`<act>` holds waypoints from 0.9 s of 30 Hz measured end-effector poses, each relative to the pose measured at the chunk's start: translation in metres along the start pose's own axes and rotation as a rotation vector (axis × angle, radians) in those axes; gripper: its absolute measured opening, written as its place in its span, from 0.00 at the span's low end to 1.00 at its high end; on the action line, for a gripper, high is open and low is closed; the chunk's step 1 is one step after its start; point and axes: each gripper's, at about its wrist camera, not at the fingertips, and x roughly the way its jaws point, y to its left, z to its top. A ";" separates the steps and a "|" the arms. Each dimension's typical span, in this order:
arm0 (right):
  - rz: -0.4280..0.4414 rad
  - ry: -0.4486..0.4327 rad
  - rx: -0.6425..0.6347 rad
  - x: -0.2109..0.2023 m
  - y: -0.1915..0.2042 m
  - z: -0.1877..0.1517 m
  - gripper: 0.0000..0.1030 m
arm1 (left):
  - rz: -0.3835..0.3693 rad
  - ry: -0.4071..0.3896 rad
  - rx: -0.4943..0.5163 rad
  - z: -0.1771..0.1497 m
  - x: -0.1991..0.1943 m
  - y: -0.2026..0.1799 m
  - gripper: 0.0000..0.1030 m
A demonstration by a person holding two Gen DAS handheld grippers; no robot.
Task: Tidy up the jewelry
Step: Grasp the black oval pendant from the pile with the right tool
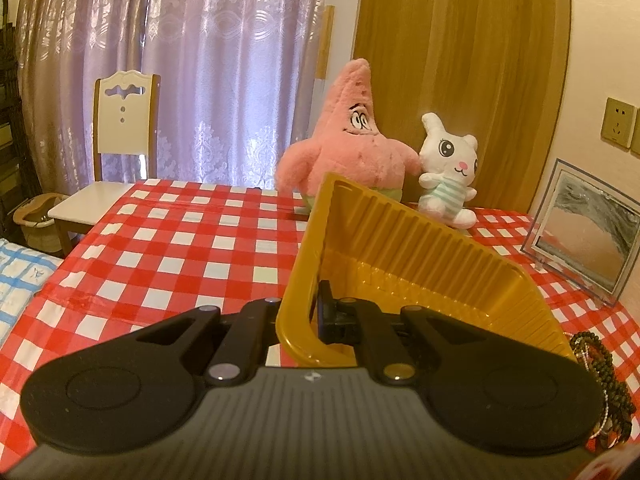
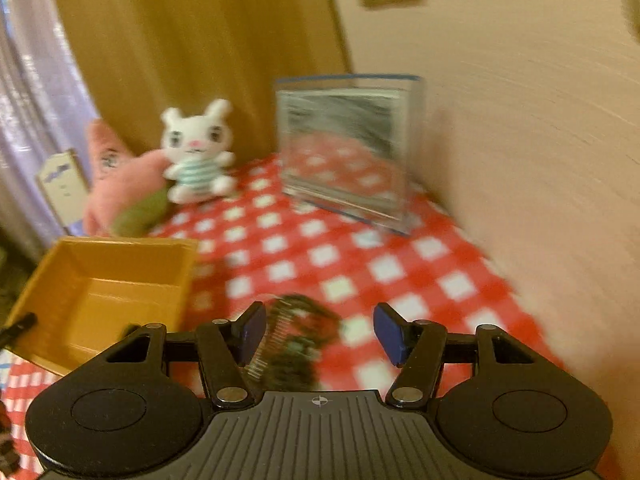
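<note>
Pinching the ribbed yellow tray (image 1: pixel 420 248) tilted, left hand-held gripper (image 1: pixel 310 316); right hand-held gripper (image 2: pixel 320 336) spread over dark beads (image 2: pixel 300 344).

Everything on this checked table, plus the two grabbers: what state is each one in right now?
Left gripper: fingers shut on the tray wall.
Tray: empty, tipped up off the table.
Right gripper: fingers open, holding nothing.
Beads: heaped loose on the cloth, between the open fingers, blurred.
Pink plush: upright.
Bunny: sitting upright.
Frame: standing by the wall.
</note>
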 end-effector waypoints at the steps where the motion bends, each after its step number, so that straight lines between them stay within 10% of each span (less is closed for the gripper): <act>1: -0.004 0.014 0.001 -0.003 -0.003 -0.006 0.53 | 0.001 0.000 -0.003 0.000 -0.001 0.000 0.05; 15: 0.200 0.199 -0.037 0.001 0.051 -0.066 0.38 | 0.016 -0.002 0.005 -0.001 -0.010 -0.003 0.05; 27: 0.199 0.221 0.131 0.025 0.062 -0.071 0.38 | 0.014 -0.004 0.004 -0.001 -0.012 -0.003 0.05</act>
